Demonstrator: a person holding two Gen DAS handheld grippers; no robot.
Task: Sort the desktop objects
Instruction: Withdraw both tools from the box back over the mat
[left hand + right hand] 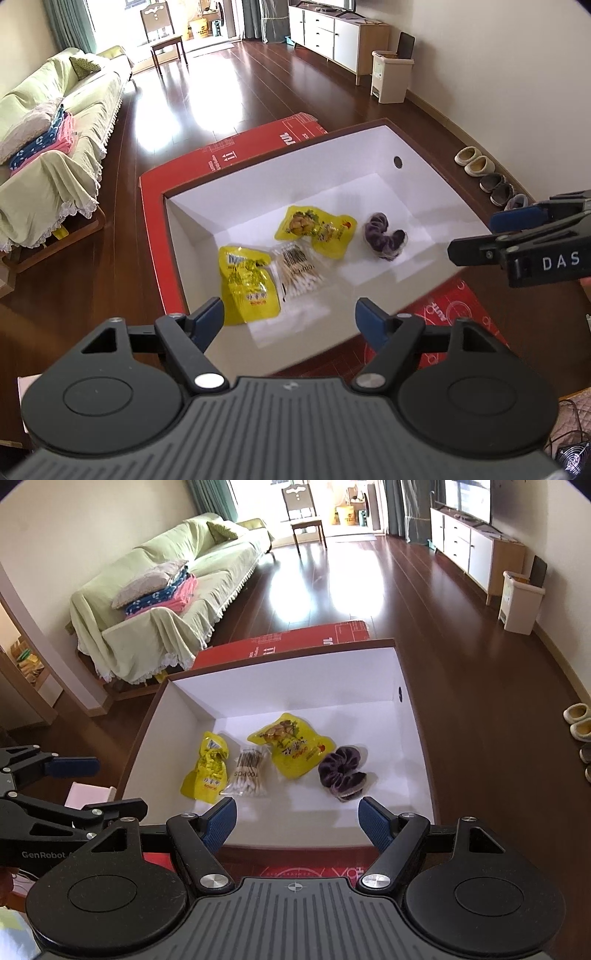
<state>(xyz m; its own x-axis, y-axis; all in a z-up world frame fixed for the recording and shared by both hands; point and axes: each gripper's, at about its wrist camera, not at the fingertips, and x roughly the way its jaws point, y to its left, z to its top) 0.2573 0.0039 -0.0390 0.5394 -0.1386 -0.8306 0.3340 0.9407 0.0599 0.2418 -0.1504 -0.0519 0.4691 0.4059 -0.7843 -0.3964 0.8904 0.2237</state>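
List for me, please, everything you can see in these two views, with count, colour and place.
box: 1, white inside, red outside, on the floor
snack packets: 2, yellow, in the box
cotton swab pack: 1, clear, between the packets
scrunchie: 1, purple, right of the packets
sofa: 1, green cover, left
chair: 1, wooden, far end
cabinet: 1, white, right wall
bin: 1, beige, beside the cabinet
left gripper: open, above the box
right gripper: open, above the box

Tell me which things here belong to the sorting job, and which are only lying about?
For the job: two yellow snack packets, cotton swab pack, purple scrunchie, white box.
Lying about: sofa, slippers, bin.
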